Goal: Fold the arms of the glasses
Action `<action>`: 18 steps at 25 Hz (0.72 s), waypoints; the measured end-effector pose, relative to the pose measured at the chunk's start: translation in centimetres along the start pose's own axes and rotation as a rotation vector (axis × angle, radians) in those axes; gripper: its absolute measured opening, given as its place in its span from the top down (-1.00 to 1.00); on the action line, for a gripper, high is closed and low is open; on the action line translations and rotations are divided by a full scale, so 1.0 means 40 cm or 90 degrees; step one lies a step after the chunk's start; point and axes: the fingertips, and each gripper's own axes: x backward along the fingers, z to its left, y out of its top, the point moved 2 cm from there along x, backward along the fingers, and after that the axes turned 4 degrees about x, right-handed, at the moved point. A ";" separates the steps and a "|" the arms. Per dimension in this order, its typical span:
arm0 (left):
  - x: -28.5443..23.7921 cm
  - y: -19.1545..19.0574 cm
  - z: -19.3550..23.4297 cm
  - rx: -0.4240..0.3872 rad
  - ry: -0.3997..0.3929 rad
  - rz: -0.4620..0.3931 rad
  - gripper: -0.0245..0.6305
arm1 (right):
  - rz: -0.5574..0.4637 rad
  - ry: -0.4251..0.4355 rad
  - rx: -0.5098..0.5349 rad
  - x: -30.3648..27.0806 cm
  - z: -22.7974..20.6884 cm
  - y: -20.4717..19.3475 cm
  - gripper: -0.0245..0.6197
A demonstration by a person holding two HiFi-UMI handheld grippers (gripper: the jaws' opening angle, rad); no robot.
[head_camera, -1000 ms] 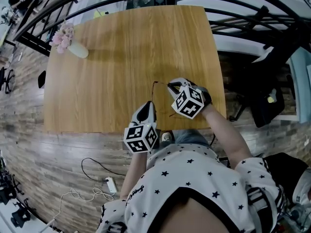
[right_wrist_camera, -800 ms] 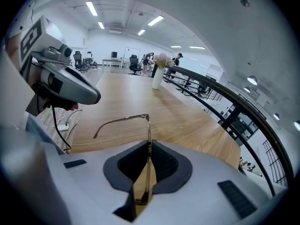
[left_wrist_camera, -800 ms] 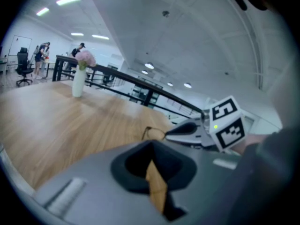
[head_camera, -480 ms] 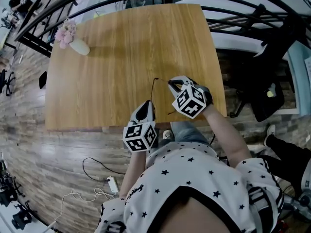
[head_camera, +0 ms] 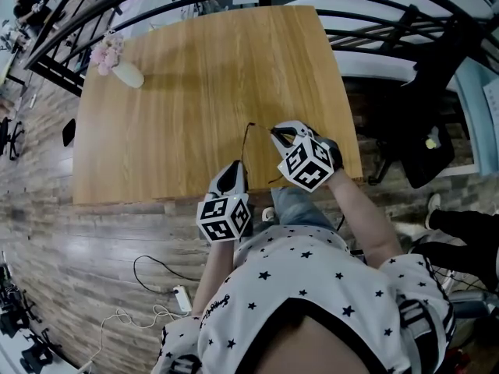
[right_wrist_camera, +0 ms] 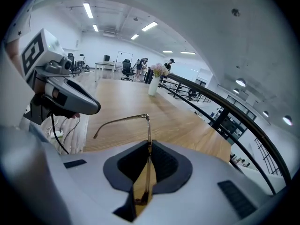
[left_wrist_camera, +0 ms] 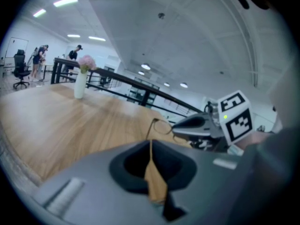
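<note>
Thin wire-framed glasses (head_camera: 246,142) hang over the near edge of the wooden table (head_camera: 195,76), held between both grippers. My left gripper (head_camera: 236,166) is shut on the end of one arm; in the left gripper view that arm runs up from the jaws (left_wrist_camera: 151,146) to a lens (left_wrist_camera: 161,125). My right gripper (head_camera: 274,135) is shut on the front of the glasses, seen edge-on between its jaws (right_wrist_camera: 148,146). An arm (right_wrist_camera: 122,120) stands unfolded, reaching left toward the left gripper (right_wrist_camera: 79,100). The right gripper (left_wrist_camera: 185,124) sits close beside the lens.
A white vase with pink flowers (head_camera: 117,68) stands at the table's far left corner. Black railings (head_camera: 374,29) run behind and to the right of the table. A power strip and cables (head_camera: 175,294) lie on the floor. A dark chair (head_camera: 425,158) stands at the right.
Both grippers have drifted a little with the glasses between them, the right one slightly upward. Both holds are unchanged and the arm still stands unfolded.
</note>
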 end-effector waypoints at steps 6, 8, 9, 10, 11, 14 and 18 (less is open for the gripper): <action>0.029 -0.017 -0.007 -0.007 -0.008 -0.004 0.90 | -0.005 -0.017 -0.006 0.031 0.028 0.004 0.82; 0.040 -0.020 -0.007 -0.009 -0.010 -0.007 0.90 | -0.007 -0.024 -0.006 0.042 0.037 0.007 0.82; 0.045 -0.023 -0.006 -0.009 -0.010 -0.009 0.90 | -0.008 -0.027 -0.007 0.047 0.041 0.008 0.82; 0.050 -0.026 -0.006 -0.010 -0.011 -0.010 0.90 | -0.009 -0.031 -0.007 0.052 0.047 0.008 0.82; 0.055 -0.030 -0.005 -0.011 -0.011 -0.011 0.89 | -0.009 -0.033 -0.008 0.057 0.052 0.007 0.82; 0.068 -0.036 -0.003 -0.014 -0.010 -0.014 0.90 | -0.011 -0.041 -0.011 0.071 0.063 0.007 0.82; 0.074 -0.042 -0.001 -0.016 -0.012 -0.010 0.88 | -0.016 -0.052 -0.017 0.090 0.064 0.009 0.82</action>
